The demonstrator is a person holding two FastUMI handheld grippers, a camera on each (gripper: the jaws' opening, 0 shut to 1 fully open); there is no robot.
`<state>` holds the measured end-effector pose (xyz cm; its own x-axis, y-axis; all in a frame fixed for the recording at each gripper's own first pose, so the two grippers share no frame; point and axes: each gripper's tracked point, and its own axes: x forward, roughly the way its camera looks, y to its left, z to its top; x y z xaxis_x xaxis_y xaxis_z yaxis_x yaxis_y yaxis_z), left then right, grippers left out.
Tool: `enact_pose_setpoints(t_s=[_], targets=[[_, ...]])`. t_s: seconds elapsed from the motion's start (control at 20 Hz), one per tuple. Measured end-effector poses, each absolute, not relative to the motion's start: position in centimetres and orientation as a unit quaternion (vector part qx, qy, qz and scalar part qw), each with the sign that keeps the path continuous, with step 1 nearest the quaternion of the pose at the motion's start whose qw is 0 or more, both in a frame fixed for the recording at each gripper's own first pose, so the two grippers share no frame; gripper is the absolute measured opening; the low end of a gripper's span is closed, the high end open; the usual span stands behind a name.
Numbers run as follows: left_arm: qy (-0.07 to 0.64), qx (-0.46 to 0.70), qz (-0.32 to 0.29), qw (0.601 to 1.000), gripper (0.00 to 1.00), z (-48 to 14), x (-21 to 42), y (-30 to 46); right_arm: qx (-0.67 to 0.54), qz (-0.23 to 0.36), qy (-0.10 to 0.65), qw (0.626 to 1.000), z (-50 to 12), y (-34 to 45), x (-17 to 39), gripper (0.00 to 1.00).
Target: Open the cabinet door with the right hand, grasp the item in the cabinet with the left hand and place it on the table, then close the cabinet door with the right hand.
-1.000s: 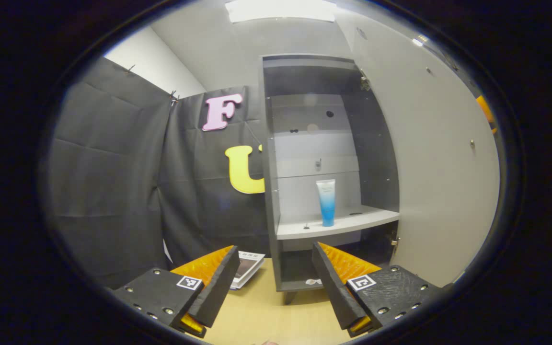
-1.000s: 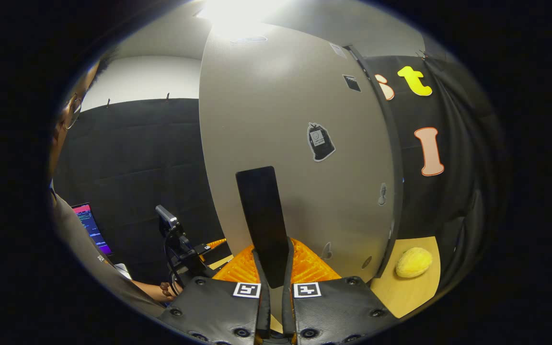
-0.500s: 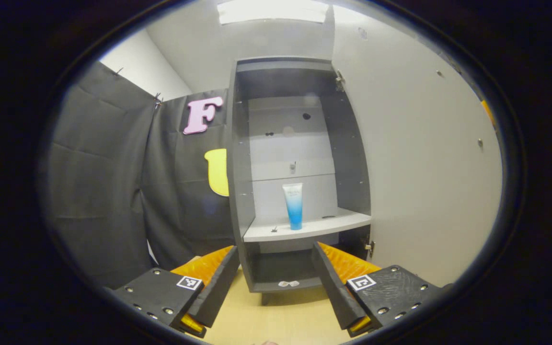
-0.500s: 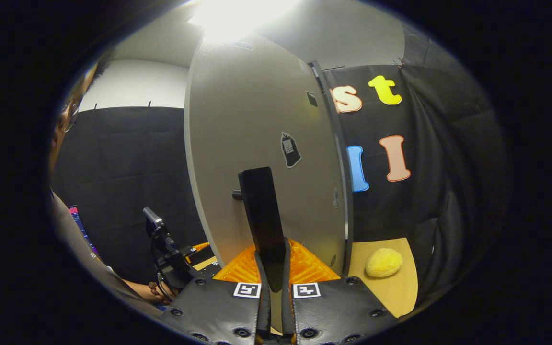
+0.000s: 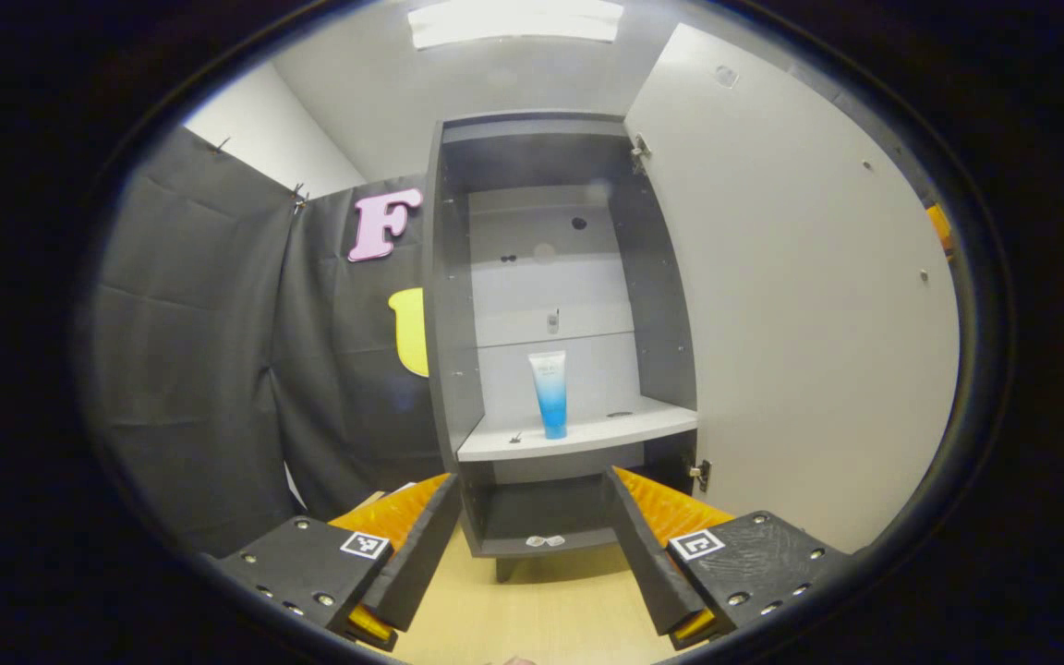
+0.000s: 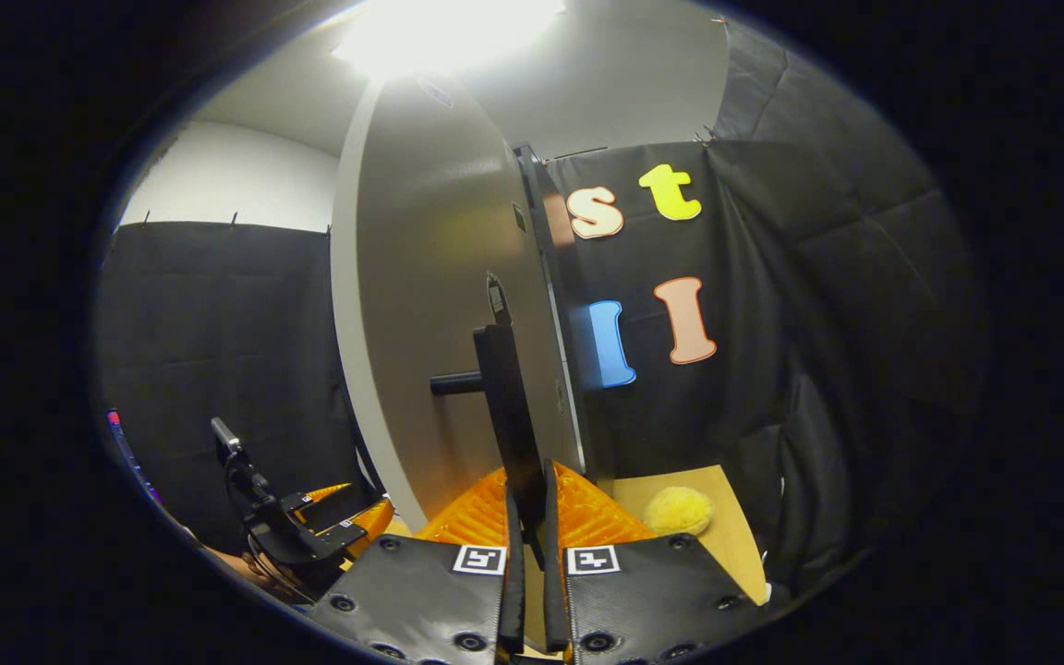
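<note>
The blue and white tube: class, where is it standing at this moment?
In the left gripper view the tube stands upright on the cabinet's pale shelf, toward its left half, straight ahead of the open left gripper, with the open door to its right.

– What does the left gripper [image 5: 529, 477] look like?
– Two ribbed wedges, each on a flat textured block. Each block bears a black-and-white square marker [image 5: 365, 544]; round screws [image 5: 297, 524] sit along the edges outside the marker.

– And the right gripper [image 6: 532, 466]?
– Same build: two markers [image 6: 478, 559] side by side, screws [image 6: 467, 640] below them, ribbed wedges above.

– Anything else?
– Well to the left of those markers, the left gripper carries a small camera [image 6: 224, 434] on a black stalk, with a looped black cable [image 6: 259, 554].
</note>
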<state>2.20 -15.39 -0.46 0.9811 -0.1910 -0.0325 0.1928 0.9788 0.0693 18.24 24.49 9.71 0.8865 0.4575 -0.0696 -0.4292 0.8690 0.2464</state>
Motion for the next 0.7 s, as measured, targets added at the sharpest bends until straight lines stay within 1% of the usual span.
enact_pose_setpoints(t_s=[0.05, 0.1, 0.15, 0.2, 0.25, 0.3, 0.35, 0.4, 0.45, 0.55, 0.6, 0.65, 0.7], targets=[[0.01, 0.038, -0.094, 0.995, 0.92, -0.1, 1.9, -15.5, 0.111, 0.232, 0.059, 0.964, 9.8, 24.4, 18.4, 0.07], [0.009, 0.04, -0.092, 0.995, 0.92, 0.0, 1.7, -15.6, 0.105, 0.231, 0.058, 0.966, 9.8, 24.2, 18.6, 0.06], [0.007, 0.039, -0.09, 0.995, 0.92, 0.0, 1.7, -15.6, 0.096, 0.23, 0.058, 0.967, 9.6, 23.7, 18.6, 0.11], [0.007, 0.037, -0.088, 0.995, 0.92, 0.3, 1.7, -15.7, 0.09, 0.228, 0.059, 0.968, 9.6, 23.2, 18.4, 0.1], [0.005, 0.035, -0.086, 0.996, 0.93, 0.6, 1.7, -15.8, 0.089, 0.233, 0.06, 0.967, 9.5, 23.3, 18.0, 0.14], [0.002, 0.035, -0.084, 0.996, 0.93, 1.0, 1.8, -16.1, 0.095, 0.245, 0.062, 0.963, 9.4, 23.6, 17.5, 0.14], [-0.002, 0.036, -0.083, 0.996, 0.93, 1.5, 1.8, -16.3, 0.1, 0.254, 0.065, 0.96, 9.5, 23.8, 16.9, 0.12], [-0.008, 0.035, -0.083, 0.996, 0.93, 2.1, 2.2, -16.6, 0.102, 0.251, 0.062, 0.961, 9.6, 23.4, 16.6, 0.18], [-0.011, 0.032, -0.084, 0.996, 0.93, 2.7, 2.5, -16.9, 0.096, 0.232, 0.057, 0.966, 9.5, 22.6, 17.1, 0.2], [-0.015, 0.023, -0.09, 0.996, 0.93, 3.7, 3.5, -17.4, 0.085, 0.181, 0.054, 0.978, 8.9, 20.5, 18.1, 0.2], [-0.015, 0.018, -0.093, 0.995, 0.94, 4.3, 4.1, -17.8, 0.082, 0.16, 0.054, 0.982, 8.6, 19.6, 18.3, 0.13], [-0.015, 0.012, -0.096, 0.995, 0.94, 4.9, 4.4, -17.9, 0.079, 0.145, 0.054, 0.985, 8.5, 19.2, 18.5, 0.28], [-0.017, 0.008, -0.099, 0.995, 0.94, 5.5, 5.0, -18.2, 0.074, 0.125, 0.053, 0.988, 8.2, 18.5, 18.8, 0.51]])
